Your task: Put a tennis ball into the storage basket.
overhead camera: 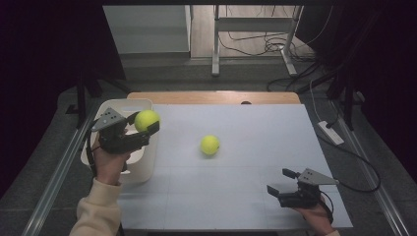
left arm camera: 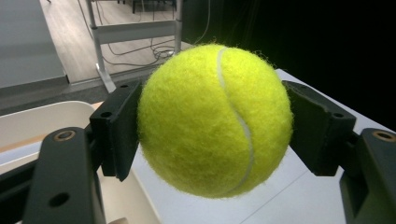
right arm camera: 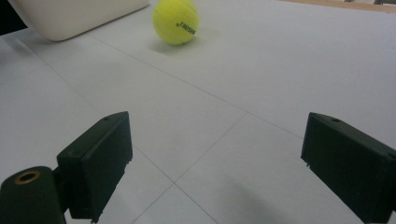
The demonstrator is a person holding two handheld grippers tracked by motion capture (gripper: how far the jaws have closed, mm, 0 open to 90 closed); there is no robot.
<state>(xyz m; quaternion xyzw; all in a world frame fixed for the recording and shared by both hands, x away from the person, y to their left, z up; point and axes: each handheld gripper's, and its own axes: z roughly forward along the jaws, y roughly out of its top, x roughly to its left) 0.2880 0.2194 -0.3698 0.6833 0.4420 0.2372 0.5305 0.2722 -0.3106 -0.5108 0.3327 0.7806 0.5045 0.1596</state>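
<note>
High view: left gripper (overhead camera: 143, 124) raised above the right edge of a white bin (overhead camera: 147, 162) at the table's left side, jaws clamped on a yellow tennis ball (overhead camera: 146, 119). Second tennis ball (overhead camera: 210, 145) lying alone near the middle of the pale table mat (overhead camera: 246, 196), well apart from both grippers. Right gripper (overhead camera: 282, 181) low at the near right corner, jaws spread, nothing between them.

Left gripper view: held ball (left arm camera: 215, 119) squeezed between both black pads (left arm camera: 116, 128), white seam curving down its face, off the surface. Bin wall (left arm camera: 42, 119) below and to the left, mat (left arm camera: 299, 196) beneath.

Right gripper view: jaws wide apart and empty over the mat (right arm camera: 210, 140). Loose ball (right arm camera: 176, 21) resting far ahead, dark print on its side, just beside the bin's corner (right arm camera: 79, 16).
</note>
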